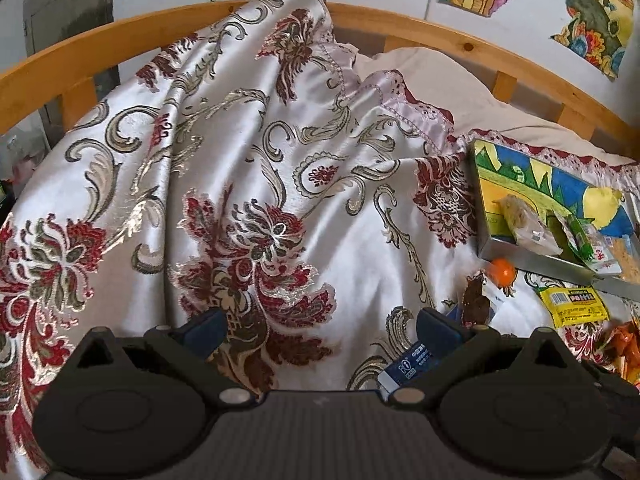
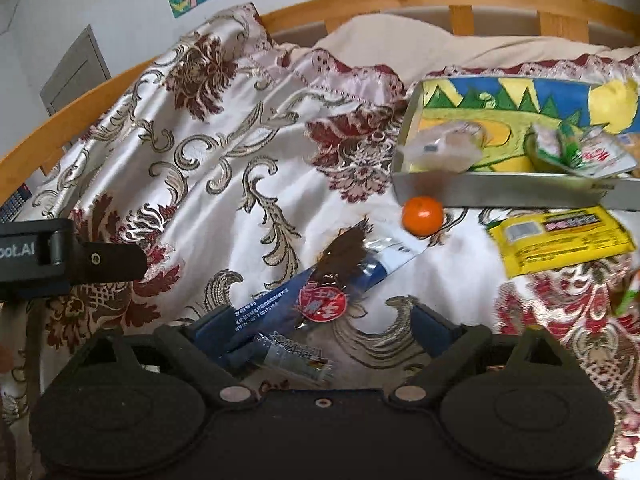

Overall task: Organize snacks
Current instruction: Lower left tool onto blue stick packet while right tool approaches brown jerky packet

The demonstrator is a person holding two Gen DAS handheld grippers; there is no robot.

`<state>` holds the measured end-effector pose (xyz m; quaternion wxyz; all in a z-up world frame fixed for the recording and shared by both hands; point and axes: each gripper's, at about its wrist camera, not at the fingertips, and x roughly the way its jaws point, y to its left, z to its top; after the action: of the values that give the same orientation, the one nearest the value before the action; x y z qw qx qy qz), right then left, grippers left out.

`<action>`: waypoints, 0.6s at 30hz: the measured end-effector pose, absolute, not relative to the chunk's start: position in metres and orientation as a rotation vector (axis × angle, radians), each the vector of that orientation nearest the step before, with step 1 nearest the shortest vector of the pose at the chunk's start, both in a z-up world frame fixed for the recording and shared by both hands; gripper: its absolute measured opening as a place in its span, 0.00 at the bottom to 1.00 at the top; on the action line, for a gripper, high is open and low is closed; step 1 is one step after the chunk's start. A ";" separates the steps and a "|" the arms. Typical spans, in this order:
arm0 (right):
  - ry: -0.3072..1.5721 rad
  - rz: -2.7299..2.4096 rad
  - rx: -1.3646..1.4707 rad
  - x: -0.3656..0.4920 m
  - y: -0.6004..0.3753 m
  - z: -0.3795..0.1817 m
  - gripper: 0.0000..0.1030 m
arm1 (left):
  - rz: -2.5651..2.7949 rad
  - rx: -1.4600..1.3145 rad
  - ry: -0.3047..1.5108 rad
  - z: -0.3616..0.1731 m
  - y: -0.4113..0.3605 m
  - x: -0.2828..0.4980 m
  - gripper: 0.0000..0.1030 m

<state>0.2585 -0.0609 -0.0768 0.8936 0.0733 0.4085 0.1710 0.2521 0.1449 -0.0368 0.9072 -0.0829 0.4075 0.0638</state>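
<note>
A bed [image 2: 400, 0] with a curved wooden rail stands against a white wall hung with bright painted pictures, and over it lies a shiny pale bedspread [image 1: 248, 128] woven with dark red flowers and grey-gold scrolls. On the bedspread sits a shallow box [image 2: 508, 190] with grey walls and a painted floor of green peaks, blue and yellow; it serves here as the landmark. Inside the box lie a clear bag of pale food [image 2: 444, 146] and crumpled white-and-green wrappers [image 2: 576, 152] whose red writing is too blurred to read. Just outside the box's near wall rests a small orange [image 2: 423, 215], and beside that wall lies a yellow packet [image 2: 560, 240] with a dark printed band, its lettering illegible. Nearer the camera than the box lies a long blue snack packet [image 2: 320, 280] bearing a red round seal with white Chinese characters and lines of small white Chinese print. The right gripper [image 2: 320, 328] has its fingers apart, the blue packet's lower end lying between them without being pinched. The left gripper [image 1: 320, 328] is far to the side of the box, fingers apart over bare bedspread, nothing between them; its black body, marked "oot.AI", shows at the edge of the right wrist view.
</note>
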 end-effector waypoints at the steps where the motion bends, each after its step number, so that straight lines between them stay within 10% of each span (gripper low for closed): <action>1: 0.852 0.353 0.144 0.260 -0.060 -0.079 0.82 | 0.127 -0.173 0.841 -0.037 0.145 0.253 1.00; 6: 0.852 0.354 0.115 0.258 -0.068 -0.083 0.55 | 0.088 -0.181 0.845 -0.039 0.143 0.254 1.00; 18: 0.871 0.447 -0.145 0.230 -0.122 -0.063 0.52 | -0.057 -0.008 0.896 -0.056 0.102 0.257 0.99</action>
<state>0.2301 -0.1220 -0.0629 0.8799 -0.0693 0.4181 0.2146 0.2567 0.1021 -0.0557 0.9009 -0.0039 0.4331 -0.0275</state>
